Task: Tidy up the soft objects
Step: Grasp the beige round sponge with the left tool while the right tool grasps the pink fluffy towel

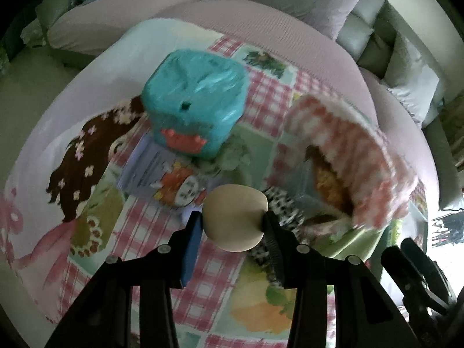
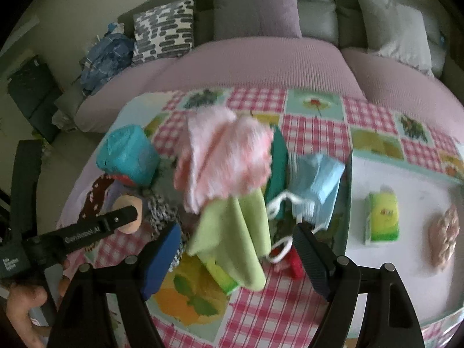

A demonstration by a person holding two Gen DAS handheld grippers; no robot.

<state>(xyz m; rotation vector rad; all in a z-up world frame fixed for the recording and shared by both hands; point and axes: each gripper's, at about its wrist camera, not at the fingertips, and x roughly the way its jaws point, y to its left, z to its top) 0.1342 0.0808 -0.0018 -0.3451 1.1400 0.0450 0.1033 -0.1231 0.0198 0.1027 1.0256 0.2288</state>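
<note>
My left gripper [image 1: 233, 217] is shut on a beige egg-shaped soft ball [image 1: 235, 200], held clear above the patterned cloth. The same ball [image 2: 127, 201] shows at the left of the right wrist view, behind a left finger [image 2: 116, 219]. My right gripper [image 2: 237, 261] stands open over a pile of soft things: a green cloth [image 2: 232, 237] lies between its fingers without being pinched, a blurred pink cloth [image 2: 223, 156] sits above it, and a light blue face mask [image 2: 316, 179] lies to the right. A teal wrapped cube [image 1: 194, 107] stands beyond the ball.
A pink checked cloth [image 1: 342, 150] and a black-and-white fabric [image 1: 278, 203] lie right of the ball. A white tray [image 2: 406, 174] at the right holds a yellow-green sponge [image 2: 382, 217] and a pink scrunchie [image 2: 443, 235]. Sofa cushions [image 2: 261, 8] line the back.
</note>
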